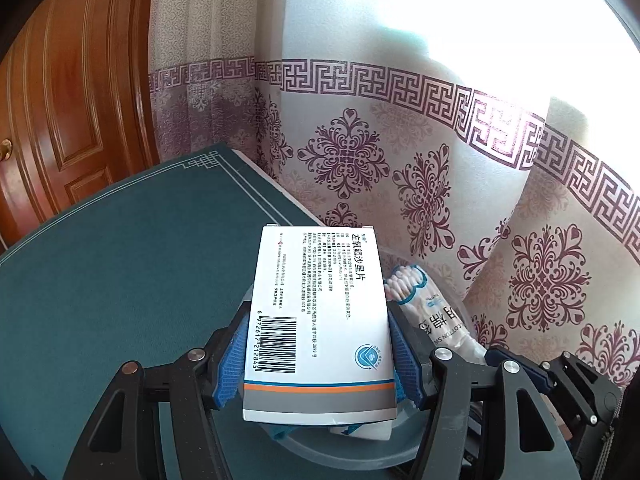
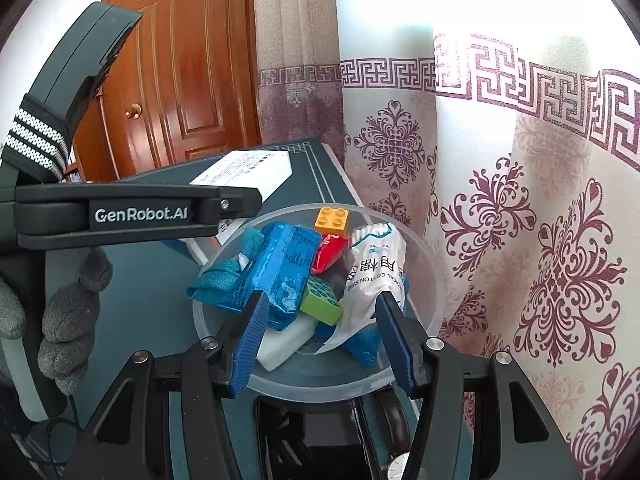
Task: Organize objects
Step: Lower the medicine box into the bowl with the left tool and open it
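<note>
My left gripper [image 1: 318, 354] is shut on a white medicine box [image 1: 320, 320] with a barcode, held above the clear plastic bowl [image 2: 424, 248]. The box also shows in the right wrist view [image 2: 248, 170], beyond the left gripper's body. The bowl holds a blue packet [image 2: 276, 268], a teal cloth [image 2: 218, 276], a cotton swab bag [image 2: 372, 272], an orange brick [image 2: 331, 220], a green brick [image 2: 322, 298], a red item [image 2: 330, 252] and a white block [image 2: 284, 342]. My right gripper [image 2: 320, 344] is open and empty over the bowl's near rim.
The bowl stands on a dark green table mat [image 1: 120, 260] near its right edge. A patterned curtain [image 1: 420, 140] hangs close behind and to the right. A wooden door [image 1: 72, 92] is at the back left.
</note>
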{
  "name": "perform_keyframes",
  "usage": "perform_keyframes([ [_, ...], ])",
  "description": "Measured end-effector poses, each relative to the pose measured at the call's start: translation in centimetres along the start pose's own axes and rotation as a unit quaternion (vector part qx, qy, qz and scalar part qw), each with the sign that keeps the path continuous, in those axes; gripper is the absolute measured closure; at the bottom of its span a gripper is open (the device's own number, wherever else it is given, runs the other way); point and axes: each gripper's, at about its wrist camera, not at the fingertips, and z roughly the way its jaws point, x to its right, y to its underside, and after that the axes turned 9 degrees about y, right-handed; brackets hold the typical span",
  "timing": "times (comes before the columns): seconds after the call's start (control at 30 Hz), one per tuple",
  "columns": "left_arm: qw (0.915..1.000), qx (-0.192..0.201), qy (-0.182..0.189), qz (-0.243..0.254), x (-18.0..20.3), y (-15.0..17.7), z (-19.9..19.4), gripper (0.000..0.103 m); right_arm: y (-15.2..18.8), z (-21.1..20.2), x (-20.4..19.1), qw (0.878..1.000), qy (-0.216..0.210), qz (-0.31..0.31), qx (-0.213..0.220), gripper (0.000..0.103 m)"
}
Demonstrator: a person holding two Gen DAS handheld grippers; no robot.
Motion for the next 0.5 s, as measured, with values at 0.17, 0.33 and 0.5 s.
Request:
perform_keyframes([
  [0.17, 0.9997, -0.015, 0.017, 0.001, 1.2, -0.4, 1.7, 0.037, 0.5, -0.1, 1.1, 1.000, 0.007, 0.012, -0.008, 0.039],
  [0.33, 0.9993, -0.030, 0.021, 0.000, 1.7, -0.1, 3.2, 0.030, 0.9, -0.1, 1.9, 1.000, 0.011, 0.021, -0.015, 0.038],
  [0.5, 0.9995, -0.026, 0.016, -0.007, 1.2, 0.2, 2.9, 0.011, 0.9, 0.0, 2.2, 0.999, 0.010, 0.028, -0.018, 0.037],
])
